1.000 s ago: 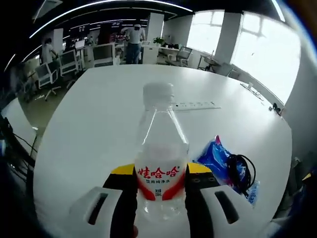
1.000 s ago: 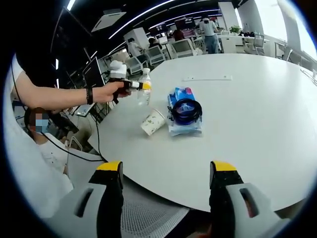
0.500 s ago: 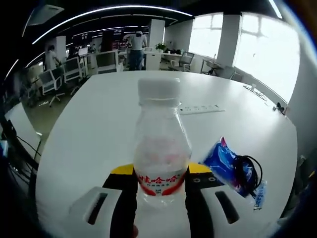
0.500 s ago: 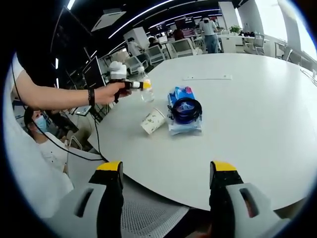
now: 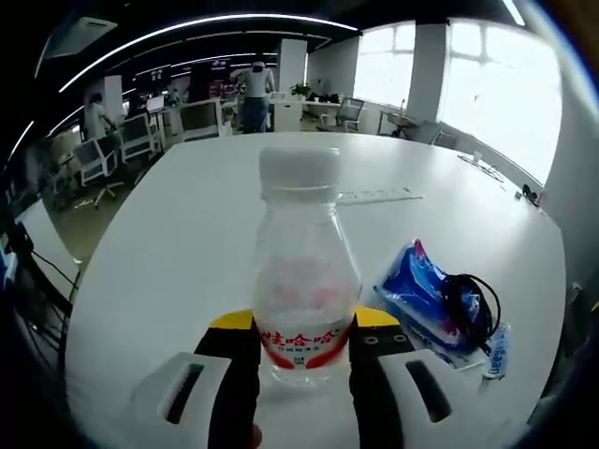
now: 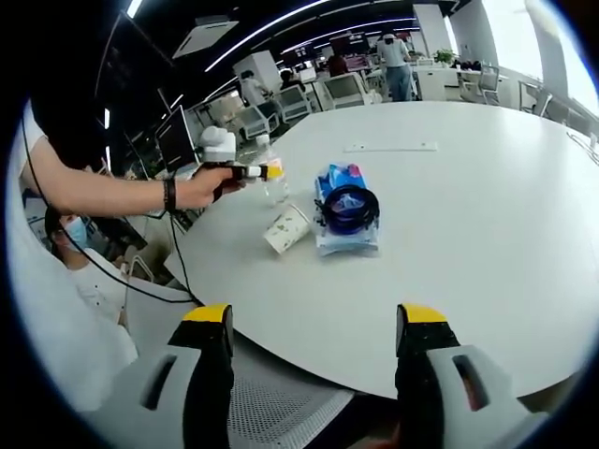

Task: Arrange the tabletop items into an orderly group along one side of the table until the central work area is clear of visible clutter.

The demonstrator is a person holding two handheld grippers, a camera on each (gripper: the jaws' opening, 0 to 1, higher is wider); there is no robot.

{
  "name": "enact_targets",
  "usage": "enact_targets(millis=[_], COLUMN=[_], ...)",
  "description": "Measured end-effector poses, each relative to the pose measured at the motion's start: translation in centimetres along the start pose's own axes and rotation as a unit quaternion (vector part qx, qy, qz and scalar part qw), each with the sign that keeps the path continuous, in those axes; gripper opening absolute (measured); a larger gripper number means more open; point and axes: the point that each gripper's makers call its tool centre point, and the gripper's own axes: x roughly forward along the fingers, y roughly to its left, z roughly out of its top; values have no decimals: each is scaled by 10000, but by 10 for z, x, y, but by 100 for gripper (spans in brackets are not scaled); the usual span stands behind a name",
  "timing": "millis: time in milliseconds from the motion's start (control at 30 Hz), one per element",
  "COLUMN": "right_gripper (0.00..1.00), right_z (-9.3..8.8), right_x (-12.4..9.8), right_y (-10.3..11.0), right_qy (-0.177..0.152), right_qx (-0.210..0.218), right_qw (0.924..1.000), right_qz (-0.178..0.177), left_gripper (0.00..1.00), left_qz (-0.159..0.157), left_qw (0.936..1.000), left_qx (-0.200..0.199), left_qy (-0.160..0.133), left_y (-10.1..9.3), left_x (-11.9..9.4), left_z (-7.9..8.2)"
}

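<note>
Office chairs and desks stand beyond the white table, with bright windows.

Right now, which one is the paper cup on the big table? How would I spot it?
Find the big white table and go to its near left edge. Beside the blue packet lies the paper cup, the only tipped-over, cream-coloured thing there.

Bright daylight floods from blown-out windows at two o'clock; ceiling strip lights glow; fisheye bends edges; the near bottle looks soft.

Clear bottle (red-banded label, white cap), blue packet, white table.
</note>
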Motion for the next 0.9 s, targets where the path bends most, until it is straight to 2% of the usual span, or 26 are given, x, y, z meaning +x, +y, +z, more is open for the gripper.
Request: enact_targets(millis=[333,900], right_gripper=[70,70], right_z=[0,-3], right_x=[1,-1], right_y=[3,9], right_qy=[-17,-55], right_qx=[-16,-21], right_qw=[10000,10000], right_qz=[25,34], left_gripper=[36,36], left_qz=[69,258], left_qw=[9999,9996], left_qx=[61,115], left_qy=[-75,2], left_y=[0,-1], left_x=[-12,-17], left_z=[-8,-17])
